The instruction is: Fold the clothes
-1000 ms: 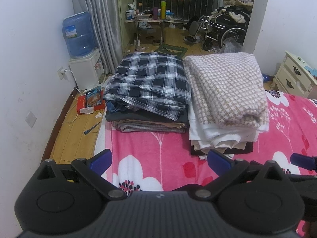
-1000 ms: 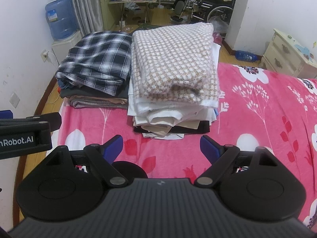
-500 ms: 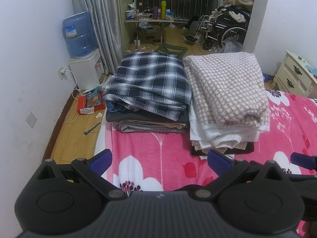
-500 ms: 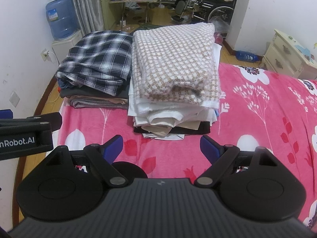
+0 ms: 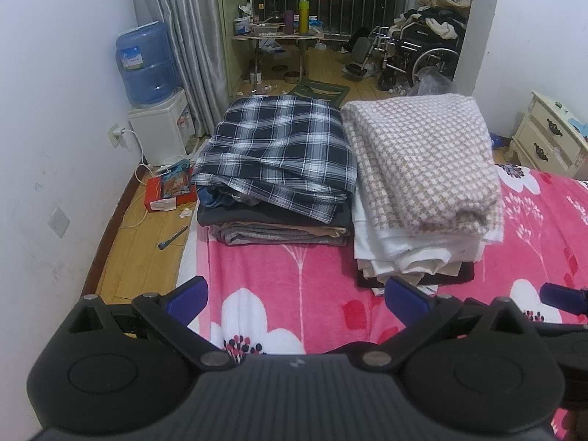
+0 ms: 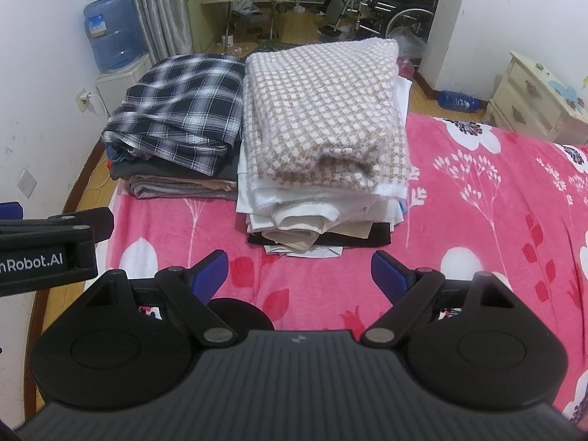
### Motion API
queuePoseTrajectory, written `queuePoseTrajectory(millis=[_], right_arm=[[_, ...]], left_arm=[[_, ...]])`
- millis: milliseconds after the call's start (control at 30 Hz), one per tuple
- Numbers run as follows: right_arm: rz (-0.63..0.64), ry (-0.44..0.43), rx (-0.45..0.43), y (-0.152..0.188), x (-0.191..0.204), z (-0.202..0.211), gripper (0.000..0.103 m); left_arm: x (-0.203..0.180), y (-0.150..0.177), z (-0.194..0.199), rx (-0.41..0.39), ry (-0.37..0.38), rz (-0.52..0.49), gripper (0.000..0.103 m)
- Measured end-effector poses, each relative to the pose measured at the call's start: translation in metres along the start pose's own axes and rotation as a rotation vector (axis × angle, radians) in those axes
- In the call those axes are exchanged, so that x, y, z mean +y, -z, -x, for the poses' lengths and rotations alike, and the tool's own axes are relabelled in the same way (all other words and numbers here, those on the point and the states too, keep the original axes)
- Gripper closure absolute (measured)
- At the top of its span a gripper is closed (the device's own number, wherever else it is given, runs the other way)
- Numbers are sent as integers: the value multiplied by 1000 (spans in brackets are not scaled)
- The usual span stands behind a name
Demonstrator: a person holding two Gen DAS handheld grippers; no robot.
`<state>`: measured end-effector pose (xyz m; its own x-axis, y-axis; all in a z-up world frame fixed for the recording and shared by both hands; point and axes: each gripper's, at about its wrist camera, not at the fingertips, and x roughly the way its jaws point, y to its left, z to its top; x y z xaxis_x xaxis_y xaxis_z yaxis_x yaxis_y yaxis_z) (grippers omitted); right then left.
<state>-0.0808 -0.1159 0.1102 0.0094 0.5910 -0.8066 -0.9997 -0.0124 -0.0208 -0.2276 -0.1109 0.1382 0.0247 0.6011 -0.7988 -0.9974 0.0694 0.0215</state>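
Observation:
Two stacks of folded clothes sit on the pink flowered blanket [image 5: 294,272] at the bed's far end. The left stack is topped by a dark plaid shirt [image 5: 279,150], also in the right wrist view [image 6: 183,106]. The right stack is topped by a beige checked knit [image 5: 422,158], also in the right wrist view [image 6: 323,110]. My left gripper [image 5: 294,299] is open and empty above the blanket, short of the stacks. My right gripper [image 6: 299,270] is open and empty, just in front of the right stack. The left gripper's body [image 6: 47,253] shows at the right wrist view's left edge.
A water dispenser [image 5: 154,110] stands by the left wall, with a red box [image 5: 169,191] and a tool on the wooden floor. A cream nightstand [image 6: 540,99] stands right of the bed. A wheelchair [image 5: 415,55] and a cluttered table [image 5: 279,33] are further back.

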Motion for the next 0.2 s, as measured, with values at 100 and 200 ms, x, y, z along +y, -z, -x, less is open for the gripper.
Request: queuePoseTrajectory(millis=[100,200], right_arm=[[1,1,1,0,0,0,18],[0,0,3,0,-1,-1,18]], left_arm=[[0,0,-1,1,-1,-2,0],[-1,0,-2,1,-3,-4,0]])
